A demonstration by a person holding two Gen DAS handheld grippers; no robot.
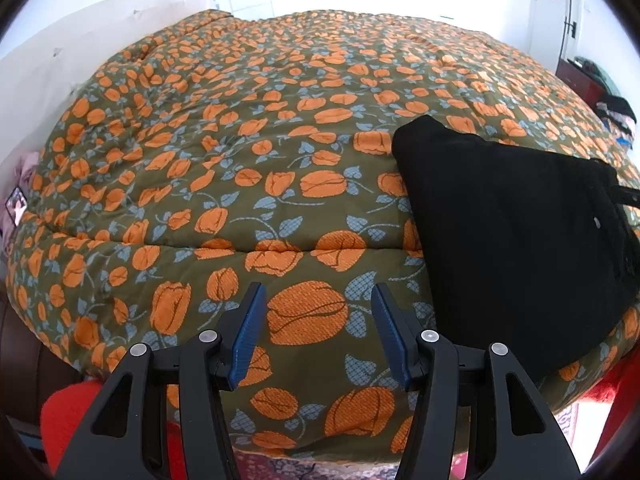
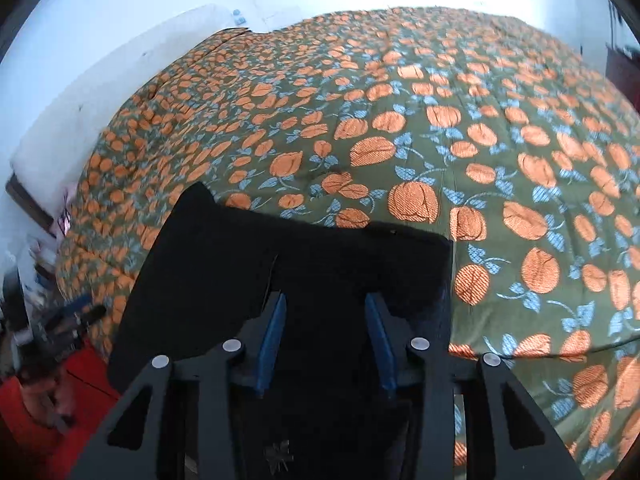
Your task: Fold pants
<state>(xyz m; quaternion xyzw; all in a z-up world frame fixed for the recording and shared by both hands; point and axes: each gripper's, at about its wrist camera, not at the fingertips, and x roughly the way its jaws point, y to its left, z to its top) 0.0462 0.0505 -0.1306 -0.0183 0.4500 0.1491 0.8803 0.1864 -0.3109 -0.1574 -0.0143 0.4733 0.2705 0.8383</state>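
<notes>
both jaws stand apart with nothing between the pads — my left gripper hangs over the flowered quilt, my right gripper sits over the black pants. they lie folded in a flat dark block near the bed's front edge — right of my left gripper.

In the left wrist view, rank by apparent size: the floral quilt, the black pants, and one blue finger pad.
1. Floral quilt: fills most of the view.
2. Black pants: folded bundle at the right.
3. Blue finger pad: smallest, though nearness to the camera enlarges it.
</notes>
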